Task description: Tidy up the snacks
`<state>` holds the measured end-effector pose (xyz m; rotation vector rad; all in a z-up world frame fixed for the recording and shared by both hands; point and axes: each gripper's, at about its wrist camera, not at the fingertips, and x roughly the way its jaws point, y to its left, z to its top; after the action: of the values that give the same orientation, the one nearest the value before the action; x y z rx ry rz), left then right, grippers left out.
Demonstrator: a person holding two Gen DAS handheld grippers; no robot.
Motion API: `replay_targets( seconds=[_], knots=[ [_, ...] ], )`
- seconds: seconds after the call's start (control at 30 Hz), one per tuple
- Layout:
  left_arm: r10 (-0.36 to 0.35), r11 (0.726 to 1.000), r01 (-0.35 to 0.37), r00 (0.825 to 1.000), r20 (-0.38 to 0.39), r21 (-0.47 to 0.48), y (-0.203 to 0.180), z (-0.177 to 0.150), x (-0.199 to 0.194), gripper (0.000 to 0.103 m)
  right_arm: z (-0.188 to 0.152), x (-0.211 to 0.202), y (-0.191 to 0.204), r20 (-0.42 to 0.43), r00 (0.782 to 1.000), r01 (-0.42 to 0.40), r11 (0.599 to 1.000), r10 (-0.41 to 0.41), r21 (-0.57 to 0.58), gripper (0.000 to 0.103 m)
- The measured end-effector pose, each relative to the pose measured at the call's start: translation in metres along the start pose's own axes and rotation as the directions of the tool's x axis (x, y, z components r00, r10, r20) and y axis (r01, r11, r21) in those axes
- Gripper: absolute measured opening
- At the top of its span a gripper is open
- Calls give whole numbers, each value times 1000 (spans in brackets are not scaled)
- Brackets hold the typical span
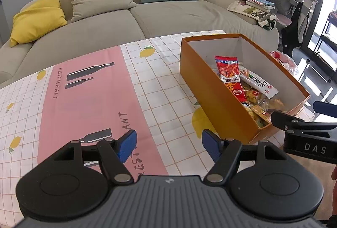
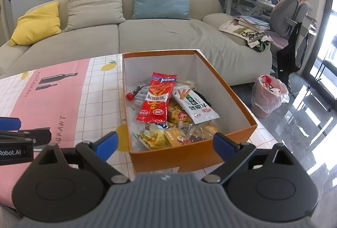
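Observation:
An orange box [image 2: 174, 159] with white inner walls stands on the table and holds several snack packets. On top lie a red packet [image 2: 157, 100] and a white packet [image 2: 194, 107], with yellow packets [image 2: 155, 138] under them. My right gripper [image 2: 166, 145] hovers open at the box's near end with nothing between its blue pads. In the left wrist view the box [image 1: 217, 99] lies to the right, the red packet [image 1: 230, 77] inside. My left gripper [image 1: 168, 145] stands open over the tablecloth, left of the box, holding nothing.
A checked tablecloth [image 1: 88, 106] with a pink panel and lemon prints covers the table. A beige sofa [image 2: 160, 34] with cushions runs behind it. A pink bin [image 2: 268, 99] stands on the floor to the right, near a cluttered desk and chair [image 2: 290, 15].

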<state>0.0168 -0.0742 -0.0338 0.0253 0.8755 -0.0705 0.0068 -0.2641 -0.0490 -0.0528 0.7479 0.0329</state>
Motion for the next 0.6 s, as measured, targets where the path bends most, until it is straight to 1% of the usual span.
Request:
replay_targets(
  seconds=[0.27, 0.6],
  knots=[
    [-5, 1000, 5, 1000, -5, -17, 0, -1, -1, 83, 1, 1, 1, -1, 1000, -5, 1000, 5, -4, 94],
    [-6, 1000, 6, 1000, -8, -16, -1, -1, -2, 83, 1, 1, 2, -4, 1000, -5, 1000, 5, -5, 94]
  ],
)
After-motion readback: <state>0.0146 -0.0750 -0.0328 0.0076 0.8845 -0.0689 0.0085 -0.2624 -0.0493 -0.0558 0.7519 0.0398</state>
